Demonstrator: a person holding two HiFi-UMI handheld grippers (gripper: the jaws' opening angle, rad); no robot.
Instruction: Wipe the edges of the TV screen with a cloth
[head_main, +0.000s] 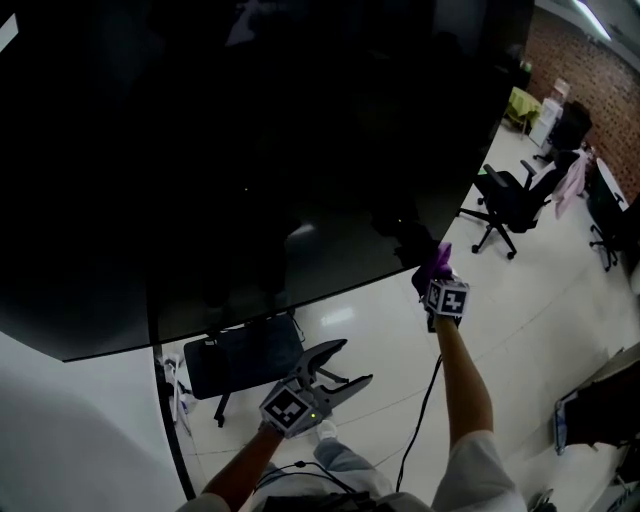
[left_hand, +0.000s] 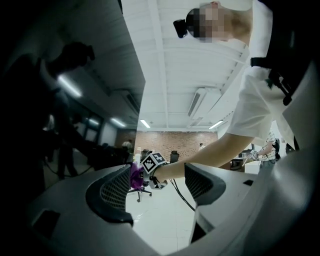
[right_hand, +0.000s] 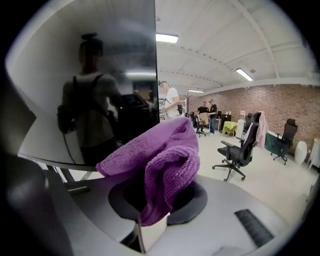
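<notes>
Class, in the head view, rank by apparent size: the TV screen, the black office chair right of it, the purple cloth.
1. TV screen
2. black office chair, farther from the camera
3. purple cloth

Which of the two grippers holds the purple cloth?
The right gripper: its jaws are shut on the purple cloth, near the lower right corner of the TV screen. The left gripper is open and empty.
</notes>
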